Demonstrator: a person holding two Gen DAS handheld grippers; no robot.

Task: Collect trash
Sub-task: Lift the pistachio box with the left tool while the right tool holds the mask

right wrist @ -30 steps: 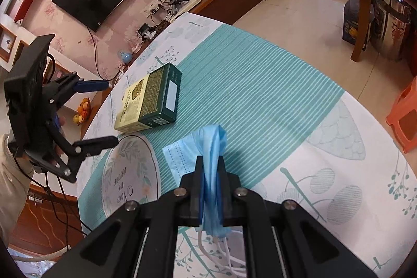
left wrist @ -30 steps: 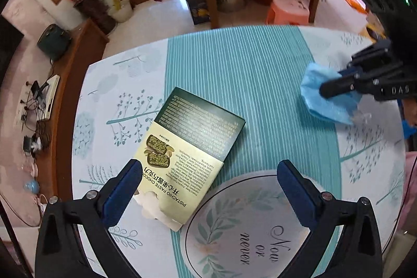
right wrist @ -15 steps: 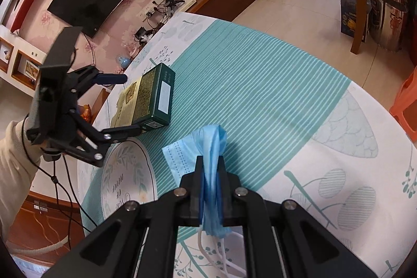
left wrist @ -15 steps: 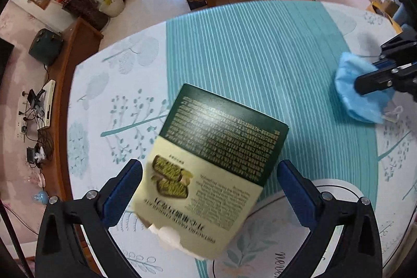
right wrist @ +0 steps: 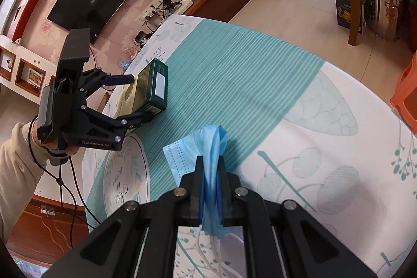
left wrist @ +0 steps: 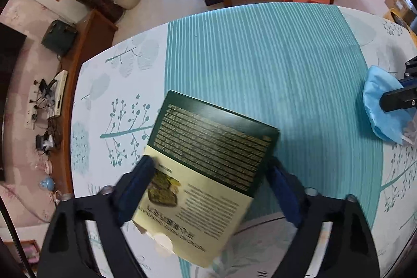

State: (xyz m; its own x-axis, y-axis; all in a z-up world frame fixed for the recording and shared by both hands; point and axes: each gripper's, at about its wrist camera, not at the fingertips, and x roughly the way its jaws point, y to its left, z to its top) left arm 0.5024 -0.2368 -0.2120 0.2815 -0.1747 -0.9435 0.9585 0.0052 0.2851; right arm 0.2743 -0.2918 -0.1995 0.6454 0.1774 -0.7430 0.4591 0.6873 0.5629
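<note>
**Left jaws closing on the snack box, right jaws pinched on the mask**

I take the green and cream snack box (left wrist: 208, 168) as my landmark. It lies on the round table (left wrist: 260, 56), across the edge where the teal striped band meets the white leaf-print border of the tablecloth.

My left gripper (left wrist: 211, 189) points steeply down over the box, one blue-padded finger on each long side of it. Its jaws have just been closing, with the box between them. In the left wrist view the pad on the picture's left seems to meet the box's edge, and the other pad stands just beside the opposite edge, but the picture is blurred there; I cannot tell whether both pads press yet. In the right wrist view the same gripper (right wrist: 135, 98) brackets the near end of the box, held by a hand (right wrist: 62, 145) in a cream sleeve.

My right gripper (right wrist: 212, 184) is closed tight on a crumpled blue face mask (right wrist: 208, 145), well apart from the box, across the teal band from it. The mask bunches up between the fingers, and its white ear loops hang below the jaws.

A printed roundel with script lettering (right wrist: 125, 179) sits on the cloth just beside the box.
</note>
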